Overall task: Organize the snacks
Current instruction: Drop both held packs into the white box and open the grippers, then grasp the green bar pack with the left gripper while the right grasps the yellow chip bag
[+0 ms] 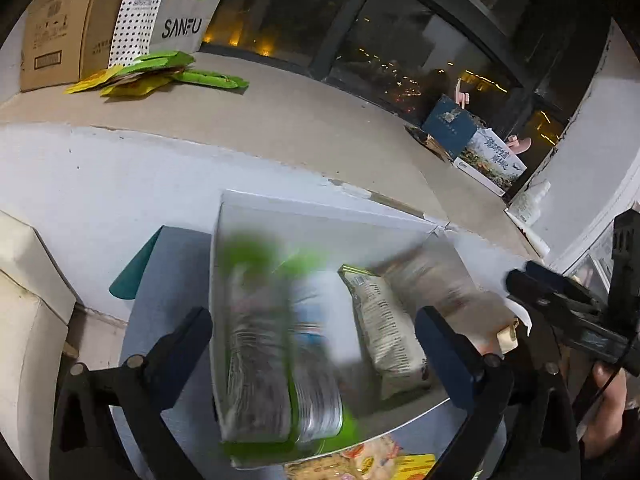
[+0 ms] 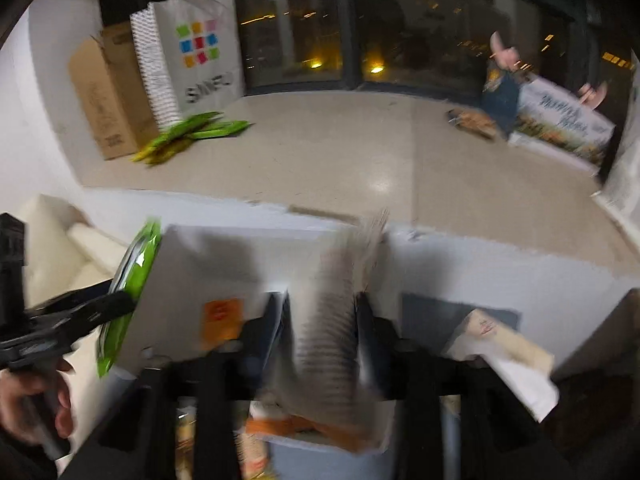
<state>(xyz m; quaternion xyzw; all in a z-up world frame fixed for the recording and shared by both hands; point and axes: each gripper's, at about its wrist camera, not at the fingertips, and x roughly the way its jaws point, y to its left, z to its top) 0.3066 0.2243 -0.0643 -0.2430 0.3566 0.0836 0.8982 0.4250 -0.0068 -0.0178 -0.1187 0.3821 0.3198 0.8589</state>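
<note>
A white open box [image 1: 320, 216] sits below my left gripper [image 1: 312, 344], which is open above it. Inside lie a blurred green and silver snack pack [image 1: 276, 360] on the left and a pale snack pack [image 1: 384, 320] on the right. My right gripper [image 2: 320, 316] is shut on a grey striped snack pack [image 2: 328, 340], held upright next to the white box [image 2: 208, 264]. The green pack [image 2: 128, 292] shows at the box's left side, next to the left gripper [image 2: 80, 312]. The right gripper [image 1: 560, 296] shows at the right edge of the left wrist view.
Green and yellow packets [image 1: 152, 74] lie on the ledge by a cardboard box [image 1: 56, 28] and a SANFU bag [image 1: 188, 4]. Printed boxes [image 1: 480, 148] stand at the right by the window. More snack packs [image 1: 368, 460] lie below the box. A cream cushion [image 1: 24, 300] is left.
</note>
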